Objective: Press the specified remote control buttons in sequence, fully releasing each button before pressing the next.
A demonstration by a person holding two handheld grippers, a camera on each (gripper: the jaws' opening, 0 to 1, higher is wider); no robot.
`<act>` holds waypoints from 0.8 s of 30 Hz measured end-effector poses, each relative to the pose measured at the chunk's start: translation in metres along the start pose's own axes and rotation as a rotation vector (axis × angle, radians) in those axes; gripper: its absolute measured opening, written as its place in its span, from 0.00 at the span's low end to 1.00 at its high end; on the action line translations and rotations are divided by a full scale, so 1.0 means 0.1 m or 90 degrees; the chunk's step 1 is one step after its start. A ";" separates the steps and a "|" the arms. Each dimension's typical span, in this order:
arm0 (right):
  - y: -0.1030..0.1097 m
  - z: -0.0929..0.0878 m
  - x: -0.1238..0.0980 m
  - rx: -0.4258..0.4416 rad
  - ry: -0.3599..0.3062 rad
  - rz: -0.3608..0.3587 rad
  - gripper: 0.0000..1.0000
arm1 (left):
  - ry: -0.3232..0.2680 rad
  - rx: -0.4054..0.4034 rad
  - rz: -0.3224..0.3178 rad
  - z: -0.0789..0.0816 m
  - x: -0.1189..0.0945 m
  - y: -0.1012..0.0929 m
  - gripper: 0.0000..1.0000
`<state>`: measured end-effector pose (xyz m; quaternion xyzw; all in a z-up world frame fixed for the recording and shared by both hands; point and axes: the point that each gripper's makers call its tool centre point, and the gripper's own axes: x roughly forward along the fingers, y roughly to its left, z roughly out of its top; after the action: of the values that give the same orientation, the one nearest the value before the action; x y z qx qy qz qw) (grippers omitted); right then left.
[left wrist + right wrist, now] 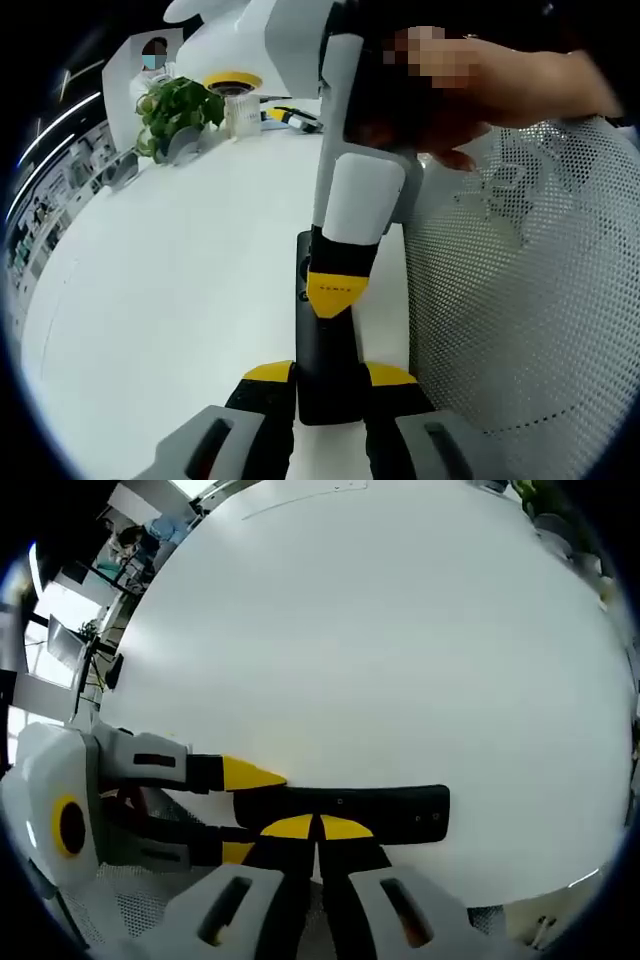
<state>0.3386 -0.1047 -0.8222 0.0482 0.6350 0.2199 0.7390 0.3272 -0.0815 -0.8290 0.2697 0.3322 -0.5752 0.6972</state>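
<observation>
The remote control (325, 345) lies flat on the white table (170, 300), a long black bar close to the table's near edge, and I have it by one end in my left gripper (330, 385): its jaws stand either side of the remote's near end, closed in on it with no gap I can make out, so I take it as clamped there. My right gripper (318, 830) comes down on the remote's top face with its two yellow tips drawn together, holding nothing, acting as one blunt presser; in the left gripper view I see its yellow tip (332, 290) resting on the black body partway along. Whether that tip has a button fully down or only touches it I can't tell, since the keys are too dark and small to read. To do this press well, I think I should keep the left grip steady so the remote cannot skate on the smooth top, push straight down rather than at a slant, then lift well clear before shifting to the next key. The white mesh (520, 300) beside the table and the potted plant (175, 110) at the far side are out of my way.
</observation>
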 end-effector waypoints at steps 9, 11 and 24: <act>0.11 0.01 0.00 0.020 0.003 0.048 0.00 | -0.001 -0.001 0.001 0.00 0.00 0.00 0.25; 0.11 0.02 0.01 0.011 0.004 0.045 0.00 | -0.002 -0.001 0.001 0.00 0.00 0.00 0.25; 0.11 -0.01 0.04 -0.030 -0.003 0.032 0.00 | -0.004 -0.005 0.002 0.00 0.00 0.00 0.25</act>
<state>0.3352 -0.0931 -0.8225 0.0474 0.6264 0.2527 0.7359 0.3276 -0.0817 -0.8289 0.2654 0.3316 -0.5734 0.7005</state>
